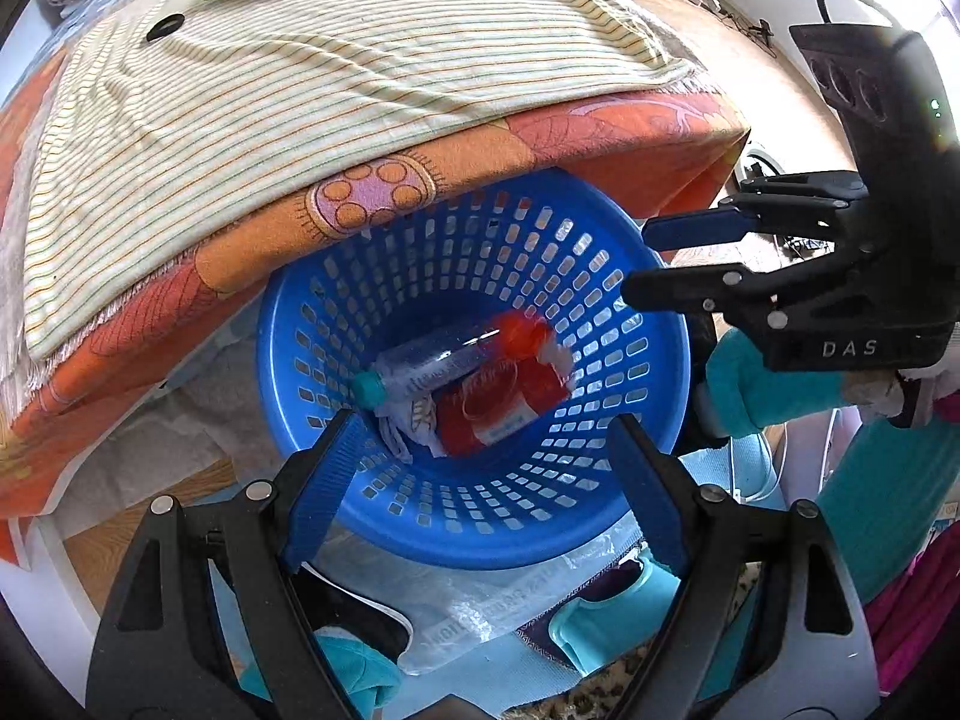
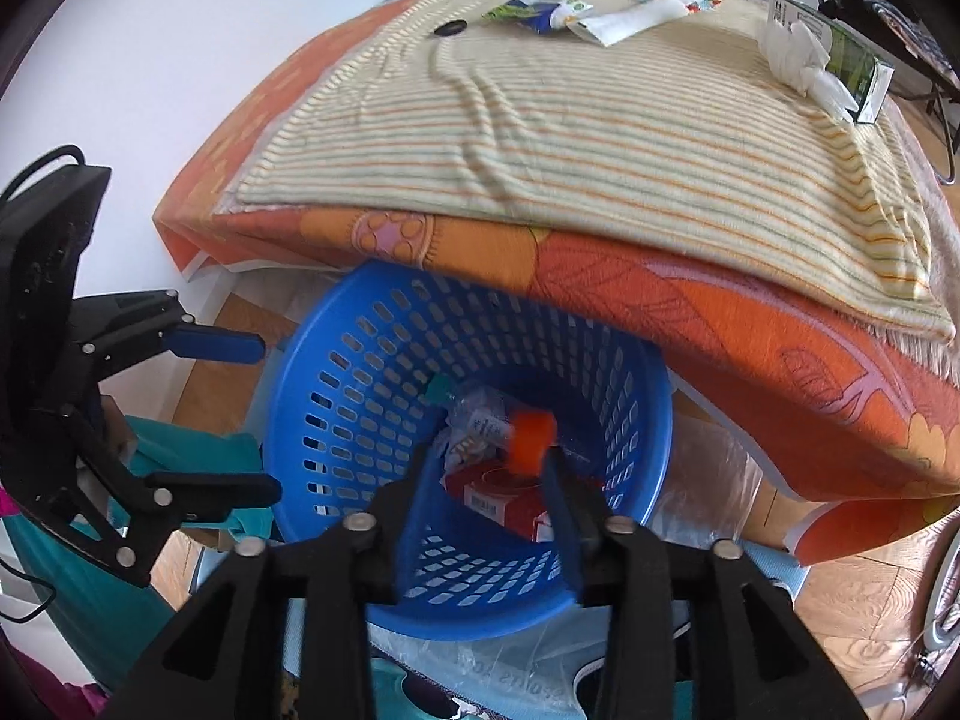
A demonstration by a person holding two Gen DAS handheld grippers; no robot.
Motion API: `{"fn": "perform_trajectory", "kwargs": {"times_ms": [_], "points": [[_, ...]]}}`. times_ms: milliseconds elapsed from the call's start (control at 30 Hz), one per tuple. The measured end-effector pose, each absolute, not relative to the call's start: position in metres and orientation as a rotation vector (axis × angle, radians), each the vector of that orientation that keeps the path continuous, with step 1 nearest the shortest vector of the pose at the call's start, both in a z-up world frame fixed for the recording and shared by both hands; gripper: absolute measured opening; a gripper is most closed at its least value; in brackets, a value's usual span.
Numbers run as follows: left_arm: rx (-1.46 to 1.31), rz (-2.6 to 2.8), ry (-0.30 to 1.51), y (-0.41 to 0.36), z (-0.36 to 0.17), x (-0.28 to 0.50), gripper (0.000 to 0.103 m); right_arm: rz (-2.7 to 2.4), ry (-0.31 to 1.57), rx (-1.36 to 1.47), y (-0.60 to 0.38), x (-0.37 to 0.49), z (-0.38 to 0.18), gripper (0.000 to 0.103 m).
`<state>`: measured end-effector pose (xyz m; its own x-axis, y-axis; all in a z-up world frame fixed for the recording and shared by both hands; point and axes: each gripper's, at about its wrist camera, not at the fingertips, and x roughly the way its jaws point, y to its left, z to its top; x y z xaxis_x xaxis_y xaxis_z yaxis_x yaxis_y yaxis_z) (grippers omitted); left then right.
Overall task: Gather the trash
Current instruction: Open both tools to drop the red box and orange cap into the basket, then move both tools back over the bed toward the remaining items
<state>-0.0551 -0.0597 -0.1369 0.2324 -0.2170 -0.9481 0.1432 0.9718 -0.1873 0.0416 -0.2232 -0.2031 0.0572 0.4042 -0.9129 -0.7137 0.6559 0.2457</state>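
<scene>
A blue perforated basket [image 1: 468,546] [image 2: 480,618] stands on the floor against the bed's edge. Inside lie a clear bottle with a teal cap [image 1: 432,363], a red carton [image 1: 498,408] [image 2: 510,495] and crumpled paper [image 1: 414,426]. A blurred orange piece [image 1: 522,333] [image 2: 531,441] is over them, clear of any finger. My left gripper [image 1: 486,480] [image 2: 264,420] is open above the basket's near rim, nothing between its pads. My right gripper [image 2: 489,474] [image 1: 645,264] hangs over the basket's right rim, open, with the orange piece seen just beyond its tips.
On the striped blanket [image 2: 600,132] over an orange bedspread [image 2: 750,348] lie a green wrapper [image 2: 534,9], a white tube [image 2: 624,21], a tissue [image 2: 804,60] beside a green box [image 2: 858,69] and a black ring [image 2: 450,29]. A clear plastic bag [image 1: 498,594] and teal cloth [image 1: 606,624] lie under the basket.
</scene>
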Motion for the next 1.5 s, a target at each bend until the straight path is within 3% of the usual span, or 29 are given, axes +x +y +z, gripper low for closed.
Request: {"fn": "perform_trajectory", "kwargs": {"times_ms": [67,500,767,1267,1500], "points": [[-0.065,-0.245,1.311,-0.061,-0.138,-0.054,0.085,0.865,1.245,-0.303,-0.224,0.041,-0.202,0.051],[-0.081,-0.209,1.260,-0.052,-0.121,-0.037,0.085,0.831,1.183,-0.203,-0.236,0.066,-0.172,0.056],[-0.106,-0.153,1.181,-0.030,-0.093,0.001,0.085,0.798,1.109,-0.130,-0.246,0.098,-0.139,0.069],[-0.128,0.019,1.062,0.041,-0.068,0.084,0.085,0.651,0.960,-0.032,-0.276,0.200,-0.072,0.074],[-0.232,0.129,1.049,0.104,-0.074,0.126,0.085,0.570,0.932,-0.051,-0.279,0.262,-0.072,0.075]]}}
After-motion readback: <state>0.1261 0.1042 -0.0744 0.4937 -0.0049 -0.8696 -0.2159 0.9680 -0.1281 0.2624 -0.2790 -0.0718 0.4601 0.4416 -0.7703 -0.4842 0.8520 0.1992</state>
